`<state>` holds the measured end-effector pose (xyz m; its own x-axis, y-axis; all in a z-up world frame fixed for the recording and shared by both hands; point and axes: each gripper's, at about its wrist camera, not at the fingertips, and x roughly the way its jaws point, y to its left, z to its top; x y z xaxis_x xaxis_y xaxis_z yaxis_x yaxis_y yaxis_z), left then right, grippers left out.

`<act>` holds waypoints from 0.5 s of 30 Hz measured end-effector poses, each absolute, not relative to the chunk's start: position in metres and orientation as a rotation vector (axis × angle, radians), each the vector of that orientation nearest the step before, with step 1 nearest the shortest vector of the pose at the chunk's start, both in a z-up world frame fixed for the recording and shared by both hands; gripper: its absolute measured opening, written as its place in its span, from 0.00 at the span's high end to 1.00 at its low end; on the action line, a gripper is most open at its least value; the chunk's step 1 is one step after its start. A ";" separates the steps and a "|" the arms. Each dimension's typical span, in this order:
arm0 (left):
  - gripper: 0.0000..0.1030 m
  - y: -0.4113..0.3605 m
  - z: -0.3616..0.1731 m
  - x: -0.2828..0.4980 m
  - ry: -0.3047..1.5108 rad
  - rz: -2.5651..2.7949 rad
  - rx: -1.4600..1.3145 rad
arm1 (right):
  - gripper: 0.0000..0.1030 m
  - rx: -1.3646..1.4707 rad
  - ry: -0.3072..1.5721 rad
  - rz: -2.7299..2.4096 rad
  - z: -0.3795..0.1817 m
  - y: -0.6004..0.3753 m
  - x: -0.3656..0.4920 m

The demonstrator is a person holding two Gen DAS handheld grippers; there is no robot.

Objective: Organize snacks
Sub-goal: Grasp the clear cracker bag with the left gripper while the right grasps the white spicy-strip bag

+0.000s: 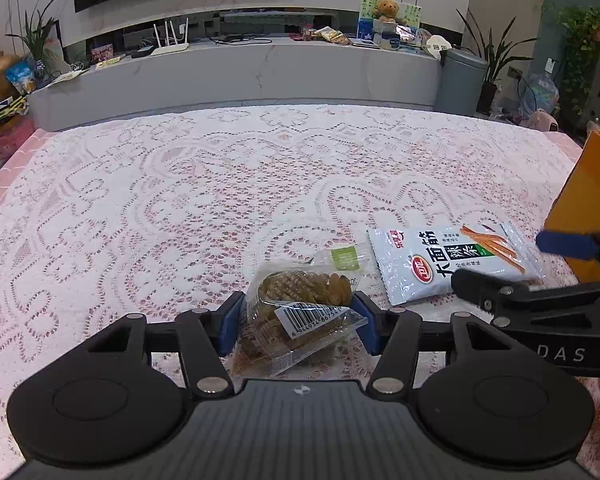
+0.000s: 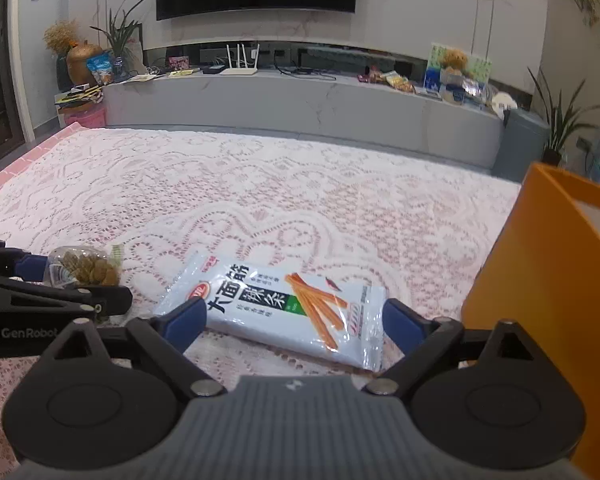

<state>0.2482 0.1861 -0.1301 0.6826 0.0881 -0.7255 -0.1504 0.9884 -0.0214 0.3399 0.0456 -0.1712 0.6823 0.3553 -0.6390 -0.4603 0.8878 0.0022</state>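
Note:
My left gripper (image 1: 298, 322) is shut on a clear packet of brown snacks (image 1: 300, 312), its blue pads pressing both sides, just above the lace tablecloth. The packet also shows in the right wrist view (image 2: 86, 270). A white snack bag with orange sticks printed on it (image 1: 448, 258) lies flat on the table to the right. My right gripper (image 2: 294, 320) is open, its blue pads on either side of that white bag (image 2: 284, 308), low over it. An orange box (image 2: 548, 312) stands at the right.
The table has a pink cloth under white lace (image 1: 180, 200). Beyond its far edge stands a grey TV bench (image 1: 240, 76) with clutter, a grey bin (image 1: 460, 80) and plants. The orange box (image 1: 584, 204) stands at the table's right edge.

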 end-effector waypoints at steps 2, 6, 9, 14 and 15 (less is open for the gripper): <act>0.41 0.188 -0.127 0.248 0.807 0.135 -0.105 | 0.09 -0.135 0.716 0.463 -0.175 0.043 0.344; 0.41 0.195 -0.123 0.245 0.826 0.137 -0.174 | 0.11 -0.087 0.746 0.462 -0.180 0.037 0.346; 0.41 0.200 -0.121 0.244 0.835 0.145 -0.204 | 0.24 -0.077 0.757 0.489 -0.179 0.038 0.342; 0.41 0.208 -0.120 0.245 0.859 0.190 -0.216 | 0.39 -0.077 0.763 0.586 -0.172 0.047 0.326; 0.41 0.210 -0.120 0.245 0.862 0.199 -0.223 | 0.39 -0.072 0.765 0.615 -0.171 0.050 0.322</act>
<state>0.2446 0.2102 -0.1200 0.6351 0.0832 -0.7680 -0.2622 0.9584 -0.1130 0.3222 0.0501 -0.1714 0.5555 0.4952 -0.6680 -0.5460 0.8231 0.1561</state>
